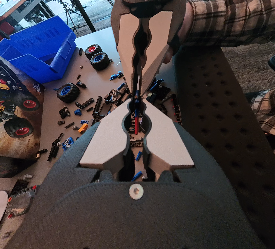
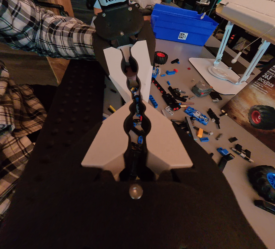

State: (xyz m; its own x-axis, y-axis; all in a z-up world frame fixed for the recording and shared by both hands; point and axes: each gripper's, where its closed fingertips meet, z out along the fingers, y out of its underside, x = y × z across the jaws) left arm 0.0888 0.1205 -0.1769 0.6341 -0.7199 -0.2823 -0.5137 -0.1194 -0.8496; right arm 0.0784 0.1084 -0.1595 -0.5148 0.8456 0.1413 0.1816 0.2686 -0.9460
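Above scattered bricks (image 1: 95, 107) | left tongs (image 1: 136, 100), right tongs (image 2: 136, 102) tip-to-tip, both closed on blue-red axle (image 1: 136, 122)

We cannot tell what the small blue-and-red rod-shaped plastic piece (image 1: 136, 116) between the two grippers' tips is. The printed cardboard box (image 1: 17, 116) is cut off by the left edge.

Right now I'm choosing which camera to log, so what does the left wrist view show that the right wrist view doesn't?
Only the left wrist view shows a red axle between the left gripper jaws and two stacked wheels. Only the right wrist view shows a white stand and a grey motor block. Both show the blue bin, the scattered pieces, and the two grippers tip to tip, the right gripper included.
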